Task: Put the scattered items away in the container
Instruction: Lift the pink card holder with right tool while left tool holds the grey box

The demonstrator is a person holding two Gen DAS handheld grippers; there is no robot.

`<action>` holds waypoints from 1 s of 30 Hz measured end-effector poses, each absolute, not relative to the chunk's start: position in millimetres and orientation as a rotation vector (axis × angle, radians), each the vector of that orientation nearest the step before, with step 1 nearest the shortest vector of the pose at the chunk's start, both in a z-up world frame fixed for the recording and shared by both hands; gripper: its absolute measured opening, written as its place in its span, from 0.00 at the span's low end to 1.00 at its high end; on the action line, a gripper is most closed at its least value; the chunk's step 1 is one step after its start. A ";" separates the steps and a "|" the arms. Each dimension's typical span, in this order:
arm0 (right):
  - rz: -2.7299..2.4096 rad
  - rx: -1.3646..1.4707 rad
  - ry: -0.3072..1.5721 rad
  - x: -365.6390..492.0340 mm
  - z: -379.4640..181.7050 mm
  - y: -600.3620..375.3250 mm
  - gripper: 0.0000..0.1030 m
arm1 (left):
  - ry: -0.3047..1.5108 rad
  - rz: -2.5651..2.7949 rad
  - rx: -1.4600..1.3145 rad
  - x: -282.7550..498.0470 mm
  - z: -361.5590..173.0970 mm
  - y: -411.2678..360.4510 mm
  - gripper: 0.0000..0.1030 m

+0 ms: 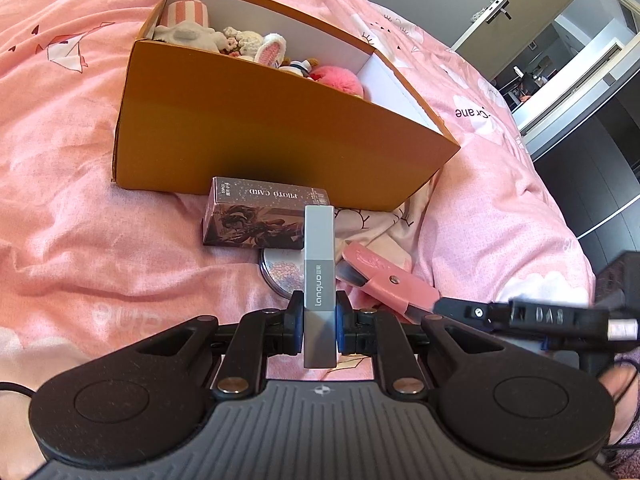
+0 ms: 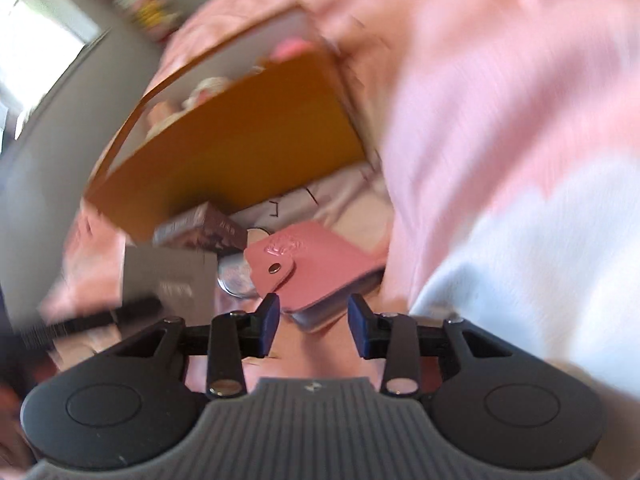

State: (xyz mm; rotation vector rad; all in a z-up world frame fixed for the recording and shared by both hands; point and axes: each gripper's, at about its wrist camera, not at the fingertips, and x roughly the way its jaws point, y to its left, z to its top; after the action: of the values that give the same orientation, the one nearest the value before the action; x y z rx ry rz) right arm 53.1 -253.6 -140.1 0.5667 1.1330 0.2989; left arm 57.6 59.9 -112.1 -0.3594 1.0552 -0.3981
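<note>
1. Orange box: open-topped cardboard container on the pink duvet, already holding soft toys. Judged rigid but light; the soft bedding could let it shift if nudged.

2. Photo card box: lies just before the container's near wall. Judged stiff, light card; best taken across its narrow faces.

3. Pink wallet: snap-fastened, lying on the duvet beside the card box and over the edge of a round compact. Judged soft-covered, flexible and thick with sleeves; a grip across the closed edge near the snap should hold it shut.

4. Grey box: slim, upright and rigid. Judged light, its smooth faces liable to slip. The left gripper is clenched on its lower part, pads pressing both wide faces, short of the container.

5. Round compact: mostly hidden; judged hard, flat and awkward to lift off soft fabric.

6. Right gripper: jaws parted and empty, directly before the wallet's near edge, not touching it. The view is blurred.
</note>
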 end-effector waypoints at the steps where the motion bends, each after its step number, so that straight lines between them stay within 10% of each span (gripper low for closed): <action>1: 0.277 0.629 1.166 55.6 -145.7 -255.7 0.40 | 1.055 -0.397 -0.359 57.3 -112.0 60.1 0.16; 19: 0.069 0.954 1.232 71.4 -189.6 -254.6 0.56 | 1.058 -0.394 -0.371 57.9 -115.1 60.9 0.16; 30: 0.136 0.900 1.149 66.1 -177.0 -231.9 0.47 | 1.056 -0.391 -0.372 57.8 -114.9 61.6 0.16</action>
State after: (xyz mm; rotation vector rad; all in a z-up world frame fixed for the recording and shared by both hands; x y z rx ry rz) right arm 66.0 -231.9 -177.0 0.9003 1.1490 0.1365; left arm 57.8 61.6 -114.9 -0.3722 1.0563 -0.3907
